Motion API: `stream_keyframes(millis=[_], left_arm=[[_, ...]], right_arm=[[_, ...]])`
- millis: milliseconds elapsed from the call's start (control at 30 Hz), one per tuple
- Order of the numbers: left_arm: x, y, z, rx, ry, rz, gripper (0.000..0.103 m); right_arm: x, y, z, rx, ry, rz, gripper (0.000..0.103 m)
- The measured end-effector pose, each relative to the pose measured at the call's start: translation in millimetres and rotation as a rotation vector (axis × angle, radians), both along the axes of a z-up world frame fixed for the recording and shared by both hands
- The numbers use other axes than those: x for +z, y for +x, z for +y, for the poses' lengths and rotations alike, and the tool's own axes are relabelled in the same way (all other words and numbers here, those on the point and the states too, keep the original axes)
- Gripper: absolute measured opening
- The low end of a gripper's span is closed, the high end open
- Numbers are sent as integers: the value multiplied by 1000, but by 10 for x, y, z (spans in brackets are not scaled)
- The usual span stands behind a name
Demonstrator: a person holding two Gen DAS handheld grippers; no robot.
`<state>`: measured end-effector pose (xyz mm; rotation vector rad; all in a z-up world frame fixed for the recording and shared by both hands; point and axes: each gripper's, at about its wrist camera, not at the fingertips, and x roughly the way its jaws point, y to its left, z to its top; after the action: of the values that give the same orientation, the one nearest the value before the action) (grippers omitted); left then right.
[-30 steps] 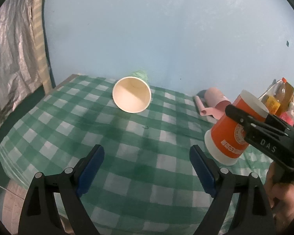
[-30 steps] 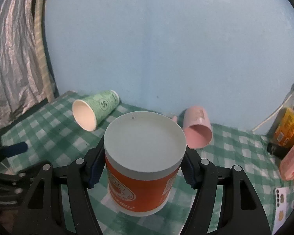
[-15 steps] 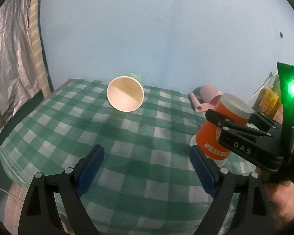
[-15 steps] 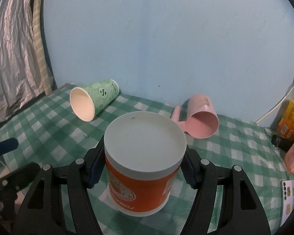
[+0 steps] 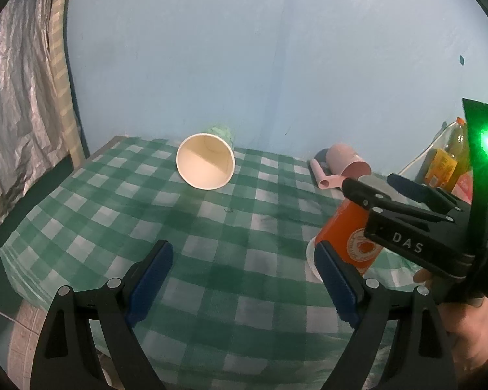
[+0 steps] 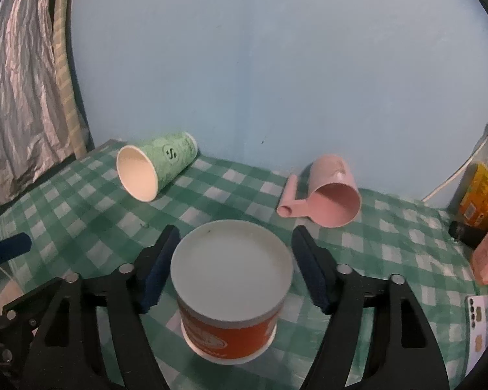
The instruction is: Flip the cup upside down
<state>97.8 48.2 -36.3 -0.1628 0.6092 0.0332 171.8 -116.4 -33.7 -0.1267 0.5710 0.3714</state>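
Observation:
An orange paper cup (image 6: 232, 295) stands upside down on the green checked tablecloth (image 6: 81, 214), white base up. My right gripper (image 6: 235, 266) is open around it, with a gap between each blue pad and the cup. In the left wrist view the orange cup (image 5: 351, 243) shows at the right behind the right gripper's black body. My left gripper (image 5: 244, 279) is open and empty above the table's near edge.
A green paper cup (image 6: 156, 169) lies on its side at the back left, mouth toward me, also seen in the left wrist view (image 5: 206, 165). A pink mug (image 6: 331, 195) lies on its side at the back. Bottles (image 6: 481, 195) stand at the right edge.
My right gripper has opened and let go of the orange cup, which now stands inverted on the cloth. The left gripper has drawn back slightly.

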Motion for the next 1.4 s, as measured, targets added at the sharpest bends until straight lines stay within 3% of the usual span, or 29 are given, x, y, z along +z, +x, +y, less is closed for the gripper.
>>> stream_keyframes(millis=[300, 600, 933, 1400], left_arm=[[199, -216, -42, -22, -11, -75, 91], [346, -463, -106, -35, -7, -153, 102], [368, -662, -226, -34, 51, -222, 103], [412, -801, -302, -42, 76, -262, 103]], right_arm=[[362, -383, -192, -12, 40, -112, 78], [526, -793, -525, -56, 168, -182, 84], [442, -1148, -693, -134, 153, -187, 85], [356, -1208, -771, -155, 156, -128, 85]])
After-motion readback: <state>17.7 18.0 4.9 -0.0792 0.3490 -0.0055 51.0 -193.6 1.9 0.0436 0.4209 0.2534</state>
